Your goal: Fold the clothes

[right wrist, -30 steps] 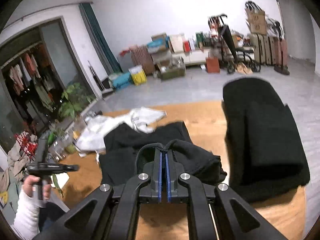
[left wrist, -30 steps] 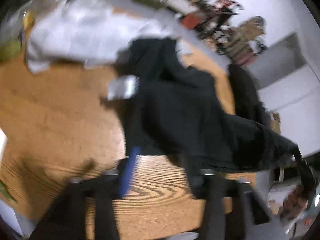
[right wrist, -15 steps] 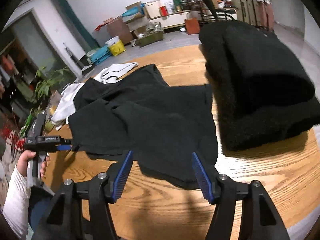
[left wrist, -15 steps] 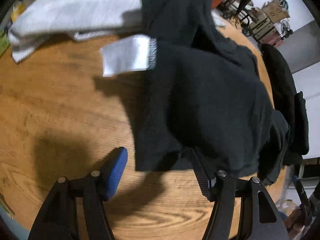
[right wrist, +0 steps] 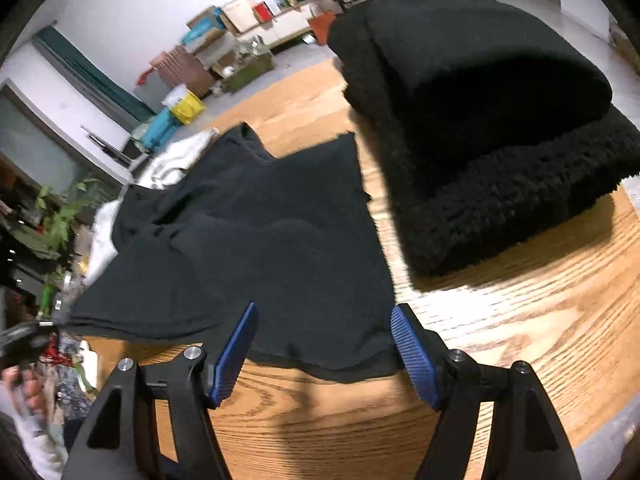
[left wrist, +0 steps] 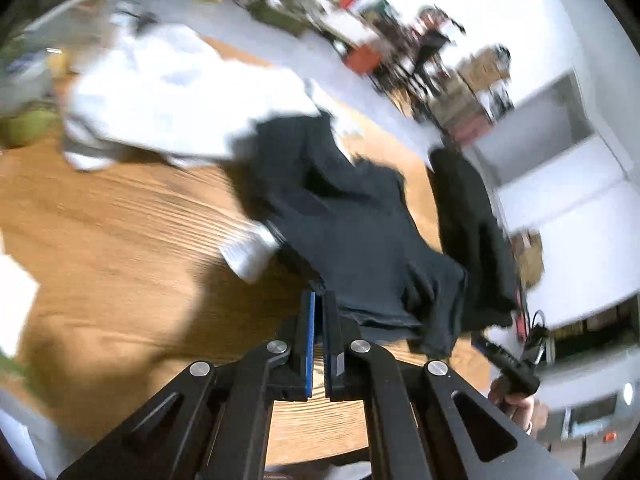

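Black shirt (right wrist: 256,240) spread rumpled on table (right wrist: 520,340), not folded square. Folded fleece (right wrist: 480,128) stacked beside; white garment (left wrist: 180,92) heaped beyond. Left tongs (left wrist: 319,300) clamped on shirt hem. Right tongs (right wrist: 324,320) apart, straddling near hem. Folding judged partway.

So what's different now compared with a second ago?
The left tool, wide open half a second ago, has shut on the near edge of the black shirt. The right tool, shut a second ago, opened and is open now over the shirt's hem. The folded black pile and the white garment stayed put on the table.
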`<state>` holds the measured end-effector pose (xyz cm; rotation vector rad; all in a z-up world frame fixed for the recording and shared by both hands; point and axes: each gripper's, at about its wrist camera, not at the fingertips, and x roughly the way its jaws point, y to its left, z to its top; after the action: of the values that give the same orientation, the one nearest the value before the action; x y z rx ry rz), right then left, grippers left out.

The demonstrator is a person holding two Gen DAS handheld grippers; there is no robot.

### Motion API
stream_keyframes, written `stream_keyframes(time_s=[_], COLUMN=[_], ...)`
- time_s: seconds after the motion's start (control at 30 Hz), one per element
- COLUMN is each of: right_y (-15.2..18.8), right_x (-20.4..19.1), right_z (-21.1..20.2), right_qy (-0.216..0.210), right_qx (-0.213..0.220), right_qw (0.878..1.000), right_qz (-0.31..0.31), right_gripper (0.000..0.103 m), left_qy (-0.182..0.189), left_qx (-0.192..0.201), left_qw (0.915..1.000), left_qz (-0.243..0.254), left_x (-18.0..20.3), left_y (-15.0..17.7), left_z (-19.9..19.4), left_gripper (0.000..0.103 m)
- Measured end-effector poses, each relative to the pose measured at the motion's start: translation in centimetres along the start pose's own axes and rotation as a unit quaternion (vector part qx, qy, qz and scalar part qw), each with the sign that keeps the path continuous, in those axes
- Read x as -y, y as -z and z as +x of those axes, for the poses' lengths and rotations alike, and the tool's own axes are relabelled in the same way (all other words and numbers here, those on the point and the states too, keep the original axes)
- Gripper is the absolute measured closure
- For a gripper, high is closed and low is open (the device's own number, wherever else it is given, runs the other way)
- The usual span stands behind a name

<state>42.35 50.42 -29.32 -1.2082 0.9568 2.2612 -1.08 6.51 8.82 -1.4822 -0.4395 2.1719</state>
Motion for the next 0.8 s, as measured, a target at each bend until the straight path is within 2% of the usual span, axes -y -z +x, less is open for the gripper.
stream_keyframes(time_s=[0.1,0.2,0.3,0.33,0.37,0.43,0.6,0.67,0.73,0.8], right_y=[0.0,0.0,0.2,0.2,0.4,0.9,2.7,3.5,4.2,4.7], right_x=[-0.1,-0.3,-0.7,-0.8,-0.9,-1.1,-1.0,-0.4,0.0,0.1], right_z=[0.8,1.6,2.2,2.3,2.5,2.8,4.2,4.4,4.6,4.5], right_qy=[0.018,0.032,0.046,0.051,0.060,0.081,0.156,0.153,0.143,0.136], right_qx=[-0.012,-0.025,-0.037,-0.041,-0.047,-0.060,-0.104,-0.120,-0.132,-0.136], right_qw=[1.000,0.999,0.998,0.998,0.997,0.994,0.978,0.977,0.977,0.977], right_qz=[0.000,-0.003,-0.010,-0.014,-0.021,-0.038,-0.086,-0.084,-0.084,-0.091], right_gripper=[0.028,0.025,0.024,0.024,0.024,0.024,0.022,0.022,0.027,0.044], left_qy=[-0.052,-0.112,-0.107,-0.106,-0.108,-0.118,-0.147,-0.160,-0.159,-0.158], left_qx=[-0.022,-0.067,-0.083,-0.085,-0.085,-0.084,-0.092,-0.100,-0.113,-0.125], left_qw=[0.9978,0.9850,0.9826,0.9833,0.9842,0.9856,0.9833,0.9805,0.9794,0.9787], left_qz=[-0.036,-0.112,-0.128,-0.121,-0.111,-0.086,-0.056,-0.054,-0.051,-0.041], left_x=[-3.8,-7.7,-8.6,-8.3,-8.1,-7.6,-7.1,-7.3,-7.3,-7.0], left_y=[0.3,1.8,2.8,2.9,2.8,2.2,1.5,1.5,1.6,1.7], left_z=[-0.4,2.1,4.2,4.7,4.9,5.2,6.2,6.5,7.5,8.7], left_gripper=[0.100,0.098,0.088,0.074,0.054,0.037,0.037,0.037,0.037,0.037])
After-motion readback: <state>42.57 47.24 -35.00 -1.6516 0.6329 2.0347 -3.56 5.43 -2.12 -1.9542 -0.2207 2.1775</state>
